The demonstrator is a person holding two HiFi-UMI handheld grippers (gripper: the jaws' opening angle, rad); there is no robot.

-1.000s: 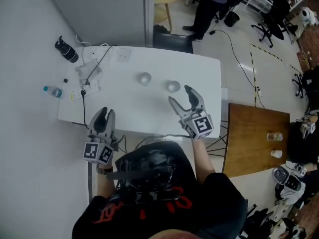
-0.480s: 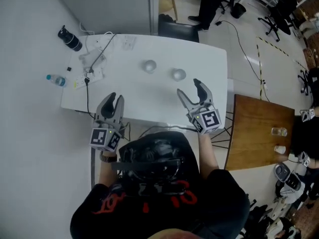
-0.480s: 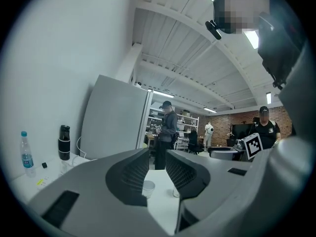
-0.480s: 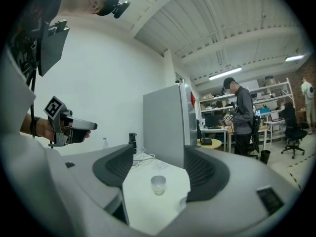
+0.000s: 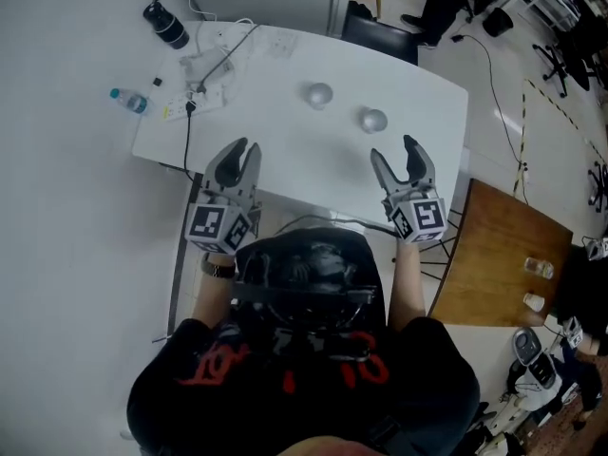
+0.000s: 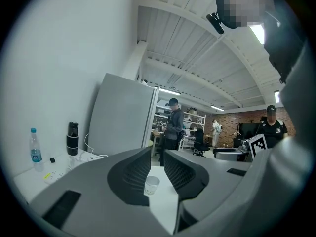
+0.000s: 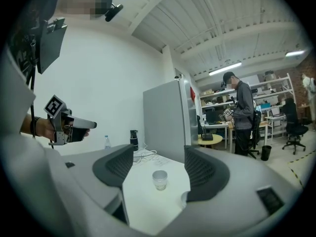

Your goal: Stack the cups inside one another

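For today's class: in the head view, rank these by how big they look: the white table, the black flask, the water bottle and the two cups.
1. white table
2. black flask
3. water bottle, slimmer
4. left cup and right cup: alike, not ranked

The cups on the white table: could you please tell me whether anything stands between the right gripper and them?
Nothing visible does. Only bare table lies between the right gripper and the nearer cup, and between that cup and the farther cup. The cables and black bottle sit at the far left corner, off that path.
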